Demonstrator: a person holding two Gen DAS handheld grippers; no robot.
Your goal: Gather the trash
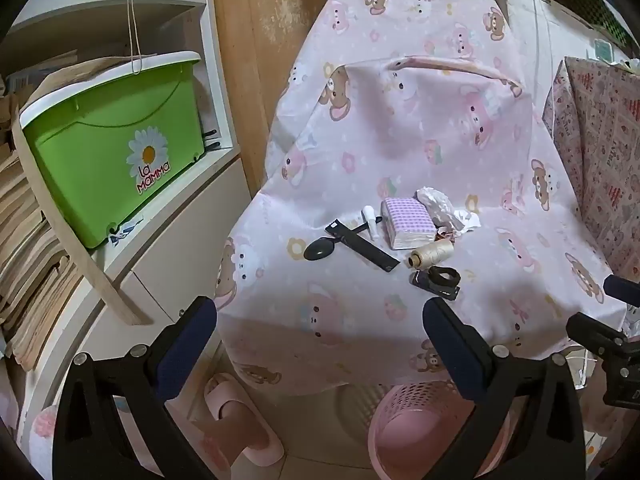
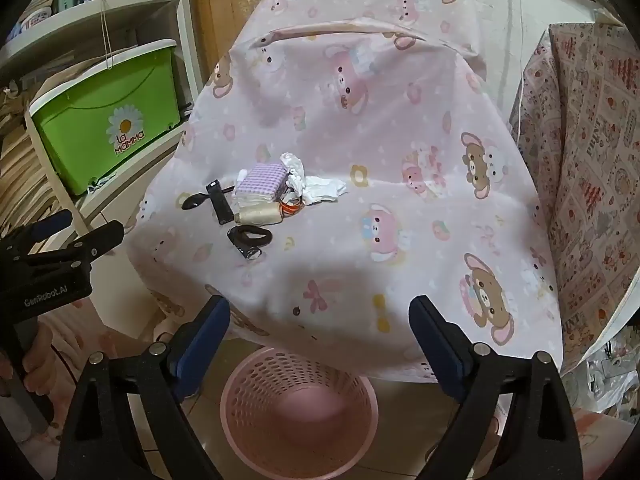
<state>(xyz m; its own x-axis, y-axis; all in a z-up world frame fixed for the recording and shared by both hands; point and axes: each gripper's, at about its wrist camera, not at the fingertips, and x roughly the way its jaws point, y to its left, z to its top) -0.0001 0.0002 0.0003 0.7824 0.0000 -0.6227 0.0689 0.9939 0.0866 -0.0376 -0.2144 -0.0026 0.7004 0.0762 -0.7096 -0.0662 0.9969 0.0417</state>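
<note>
Gaping wide, both jaws w/ nothing held; crumpled white tissue [image 2: 320,189] nr perforated pink basket [image 2: 300,396]

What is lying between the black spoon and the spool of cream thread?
A flat black strip lies slantwise between the black spoon and the spool of cream thread; the left wrist view shows it best.

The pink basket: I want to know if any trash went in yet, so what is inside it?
The pink basket on the floor shows only its bare bottom in the right wrist view; no trash is visible. The tablecloth edge hides its far rim.
</note>
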